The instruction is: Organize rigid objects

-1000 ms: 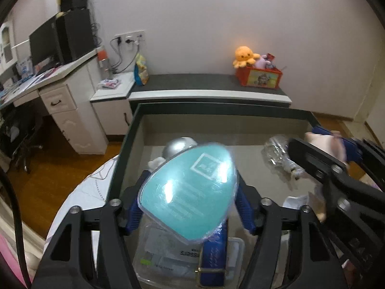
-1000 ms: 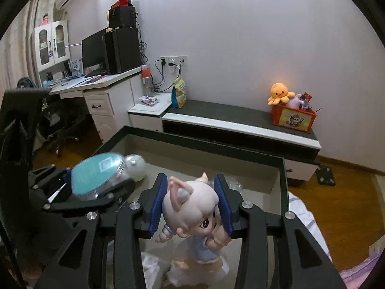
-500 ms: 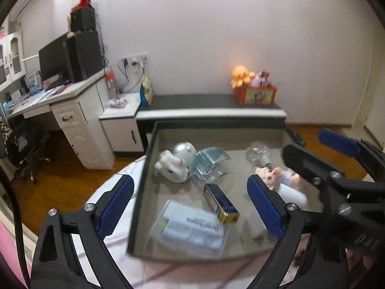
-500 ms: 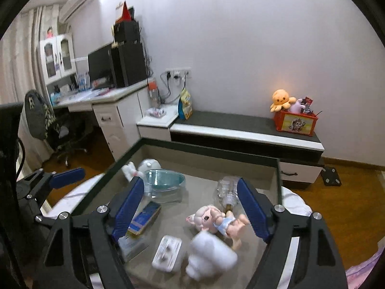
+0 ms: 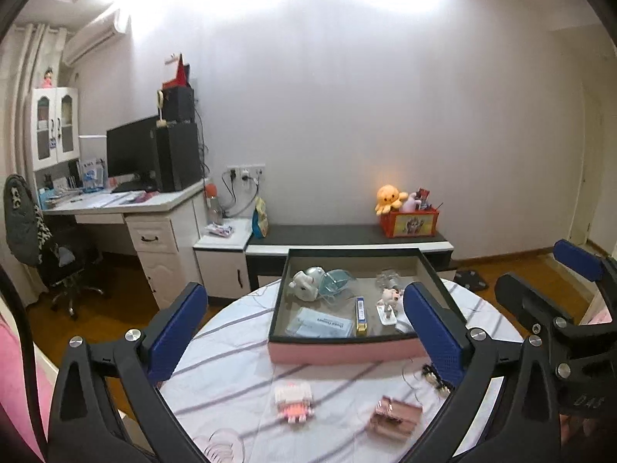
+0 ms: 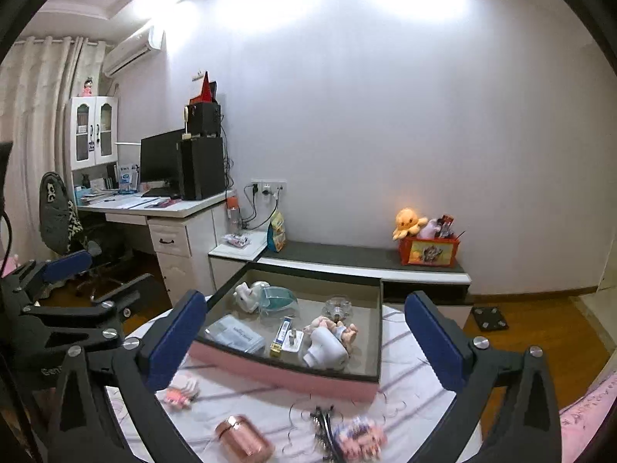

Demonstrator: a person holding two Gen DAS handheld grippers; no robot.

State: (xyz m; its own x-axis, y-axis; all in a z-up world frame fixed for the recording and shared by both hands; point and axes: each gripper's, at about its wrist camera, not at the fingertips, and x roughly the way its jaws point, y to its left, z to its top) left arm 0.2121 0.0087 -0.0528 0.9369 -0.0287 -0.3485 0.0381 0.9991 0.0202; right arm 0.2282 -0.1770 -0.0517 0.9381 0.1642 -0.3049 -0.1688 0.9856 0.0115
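Note:
A pink-sided open box (image 5: 343, 352) (image 6: 285, 380) stands on the round striped table. Inside lie a teal-lidded clear case (image 5: 338, 278) (image 6: 278, 296), a small doll (image 5: 388, 298) (image 6: 334, 327), a blue and gold carton (image 5: 361, 313) (image 6: 280, 335), a flat packet (image 5: 320, 322), a white toy (image 5: 306, 280) and a white device (image 6: 324, 352). My left gripper (image 5: 304, 337) is open and empty, held high and back from the box. My right gripper (image 6: 304, 341) is open and empty, likewise above the table's near side.
On the table in front of the box lie a pink toy (image 5: 293, 405) (image 6: 178, 394), a rose-gold can (image 5: 394, 417) (image 6: 243, 440), a black clip with wire (image 6: 322, 422) and a blurred pink item (image 6: 358, 438). A desk (image 5: 127, 208) stands left, a low bench (image 5: 347, 237) behind.
Both grippers have opened, let go of the teal case and the doll into the box, and pulled up and back from it.

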